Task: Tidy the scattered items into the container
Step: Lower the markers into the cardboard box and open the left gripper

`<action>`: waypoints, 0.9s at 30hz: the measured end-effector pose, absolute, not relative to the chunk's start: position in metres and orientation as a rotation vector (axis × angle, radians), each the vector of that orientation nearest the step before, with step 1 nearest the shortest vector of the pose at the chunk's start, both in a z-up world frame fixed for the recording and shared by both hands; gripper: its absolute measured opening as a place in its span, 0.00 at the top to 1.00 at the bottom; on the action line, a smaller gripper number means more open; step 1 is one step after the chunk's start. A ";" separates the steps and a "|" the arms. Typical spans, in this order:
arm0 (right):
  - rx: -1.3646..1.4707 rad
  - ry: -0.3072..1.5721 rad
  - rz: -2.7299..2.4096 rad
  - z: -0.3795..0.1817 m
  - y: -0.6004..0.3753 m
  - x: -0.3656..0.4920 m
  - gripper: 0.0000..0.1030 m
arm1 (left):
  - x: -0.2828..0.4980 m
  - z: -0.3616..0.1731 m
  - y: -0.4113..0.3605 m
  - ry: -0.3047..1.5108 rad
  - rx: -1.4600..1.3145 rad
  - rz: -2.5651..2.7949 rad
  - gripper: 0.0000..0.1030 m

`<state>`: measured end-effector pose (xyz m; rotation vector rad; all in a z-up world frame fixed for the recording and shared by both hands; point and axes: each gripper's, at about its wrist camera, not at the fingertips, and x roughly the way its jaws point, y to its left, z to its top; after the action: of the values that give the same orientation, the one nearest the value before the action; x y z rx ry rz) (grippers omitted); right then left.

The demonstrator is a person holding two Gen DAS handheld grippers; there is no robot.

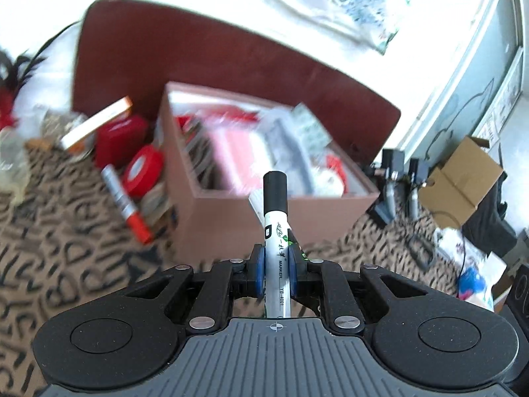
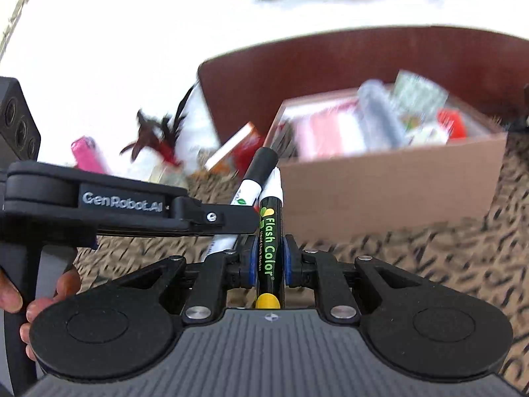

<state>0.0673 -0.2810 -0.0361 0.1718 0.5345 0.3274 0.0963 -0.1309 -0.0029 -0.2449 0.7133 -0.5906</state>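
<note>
My left gripper (image 1: 277,259) is shut on a white marker with a black cap (image 1: 275,198), which points up toward the brown open box (image 1: 221,221) just ahead. The box holds several blurred packets, pink, grey and red. My right gripper (image 2: 270,256) is shut on a black chalk marker (image 2: 271,228) with a white tip and a yellow end. In the right wrist view the left gripper (image 2: 241,228) reaches in from the left, and its white marker (image 2: 254,178) lies right beside the chalk marker. The box (image 2: 380,195) stands beyond both markers.
Left of the box on the patterned cloth (image 1: 66,248) lie a red tape roll (image 1: 142,170), a red-capped marker (image 1: 125,205), a red case (image 1: 120,139) and an orange-and-white carton (image 1: 96,122). A pink lighter (image 2: 87,155) and feathers (image 2: 158,135) lie further left. A person's hand (image 2: 49,297) grips the left handle.
</note>
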 end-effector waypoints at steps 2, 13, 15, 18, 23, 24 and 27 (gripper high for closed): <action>0.182 0.512 0.309 -0.028 -0.290 0.077 0.83 | 0.108 0.006 -0.142 0.701 -0.254 -0.600 0.89; 0.201 0.418 0.225 0.004 -0.331 0.145 0.83 | 0.177 0.036 -0.197 0.638 -0.244 -0.606 0.89; 0.202 0.414 0.211 0.005 -0.335 0.159 0.83 | 0.190 0.035 -0.205 0.635 -0.249 -0.599 0.89; 0.188 0.407 0.178 0.002 -0.339 0.177 0.83 | 0.208 0.027 -0.212 0.641 -0.253 -0.563 0.89; 0.158 0.413 0.095 -0.011 -0.348 0.203 0.83 | 0.239 0.007 -0.214 0.686 -0.275 -0.510 0.89; 0.161 0.422 0.088 -0.015 -0.351 0.208 0.83 | 0.243 0.002 -0.214 0.689 -0.274 -0.501 0.89; 0.161 0.433 0.076 -0.025 -0.356 0.219 0.83 | 0.249 -0.004 -0.213 0.686 -0.286 -0.487 0.59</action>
<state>0.2191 -0.3563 -0.0252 0.1606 0.4329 0.0759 0.2486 -0.2131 -0.0044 -0.2859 0.6860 -0.4875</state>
